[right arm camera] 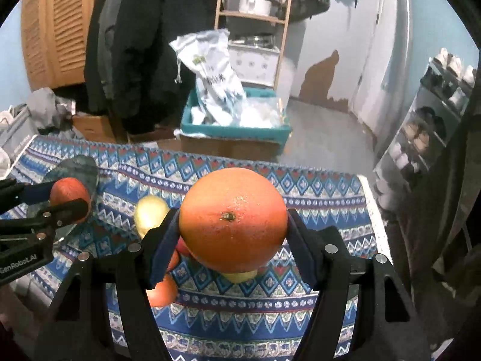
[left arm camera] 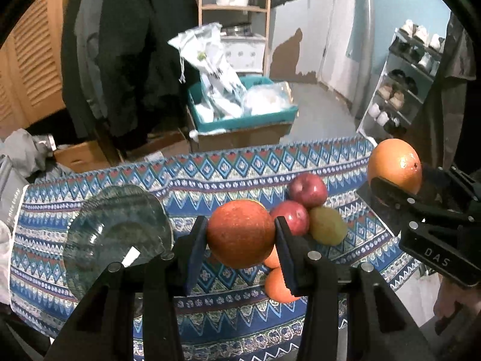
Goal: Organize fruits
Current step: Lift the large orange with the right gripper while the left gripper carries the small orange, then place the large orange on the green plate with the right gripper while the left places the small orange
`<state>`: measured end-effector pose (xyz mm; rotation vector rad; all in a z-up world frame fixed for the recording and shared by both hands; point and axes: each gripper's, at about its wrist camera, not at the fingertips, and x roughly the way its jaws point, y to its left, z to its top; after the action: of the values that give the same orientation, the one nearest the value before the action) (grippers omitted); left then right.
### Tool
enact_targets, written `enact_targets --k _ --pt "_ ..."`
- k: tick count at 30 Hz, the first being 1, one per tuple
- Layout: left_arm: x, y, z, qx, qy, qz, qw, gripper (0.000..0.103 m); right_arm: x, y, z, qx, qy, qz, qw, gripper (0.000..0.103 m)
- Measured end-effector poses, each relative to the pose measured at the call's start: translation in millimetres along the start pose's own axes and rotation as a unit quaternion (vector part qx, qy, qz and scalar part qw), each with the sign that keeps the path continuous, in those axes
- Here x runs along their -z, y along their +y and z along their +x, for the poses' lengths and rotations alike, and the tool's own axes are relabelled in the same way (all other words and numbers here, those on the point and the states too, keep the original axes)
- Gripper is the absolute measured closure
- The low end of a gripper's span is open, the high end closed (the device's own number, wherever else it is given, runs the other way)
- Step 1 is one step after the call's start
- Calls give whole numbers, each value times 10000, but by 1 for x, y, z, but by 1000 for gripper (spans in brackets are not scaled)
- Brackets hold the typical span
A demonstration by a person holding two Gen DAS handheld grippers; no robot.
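Left of the fruit pile (left arm camera: 303, 210), a glass bowl (left arm camera: 117, 234) is seen; left tool (left arm camera: 240, 234), clamped on a reddish orange (left arm camera: 240, 233), is nearer than right tool (right arm camera: 233, 225), gripping a grapefruit (right arm camera: 233, 222).

orange (left arm camera: 240, 234): held aloft | grapefruit (right arm camera: 233, 219): held aloft | apples (left arm camera: 308, 191): on cloth

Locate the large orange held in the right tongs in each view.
Left wrist view: the large orange sits at the right edge, above the patterned cloth.
Right wrist view: the large orange sits at centre, between the pads.
Shared landmark: the teal bin behind the table.
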<state>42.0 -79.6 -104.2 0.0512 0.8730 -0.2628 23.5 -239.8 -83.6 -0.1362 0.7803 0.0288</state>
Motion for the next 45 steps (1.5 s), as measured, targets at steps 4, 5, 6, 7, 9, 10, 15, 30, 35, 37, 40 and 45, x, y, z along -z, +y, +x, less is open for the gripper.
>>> enact_targets --k 4,5,6,7,9,10,15,30,35,37,40,45 --pt "-4 6 -12 -20 -167 -52 9998 58 -7 4 -9 -55 -141 1 9999 34" --pt "-5 8 -15 -24 -213 -63 9998 58 -9 5 -11 -72 -170 0 9998 34" --pt "-6 9 -18 -33 -256 -65 9996 58 -11 6 -13 -87 -200 0 9998 34" --pt "-6 10 -21 -48 -307 -64 9995 58 -12 8 -16 -101 -230 5 9997 34" --pt "-7 12 -27 -92 -400 -55 9991 58 -16 11 -19 -133 -288 -1 9995 34" --pt "-7 13 -30 -109 -439 -55 9990 58 -18 12 -20 -148 -314 -1 9994 34" --pt "-10 22 -41 -124 -573 -123 9982 58 -25 19 -27 -210 -434 -19 9988 34" --pt "-11 59 -62 -365 -801 -450 9951 58 -47 61 -28 -518 -530 -268 9969 34" --pt "-7 77 -63 -496 -789 -575 9940 58 -59 83 -28 -636 -589 -388 9955 34" --pt "-6 84 -64 -541 -772 -640 9935 58 -63 93 -28 -688 -596 -443 9949 34" --pt "-2 98 -65 -610 -764 -752 9924 58 -68 107 -26 -760 -596 -527 9939 34" --pt "3 117 -66 -730 -742 -932 9902 58 -77 131 -20 -948 -544 -609 9921 34"
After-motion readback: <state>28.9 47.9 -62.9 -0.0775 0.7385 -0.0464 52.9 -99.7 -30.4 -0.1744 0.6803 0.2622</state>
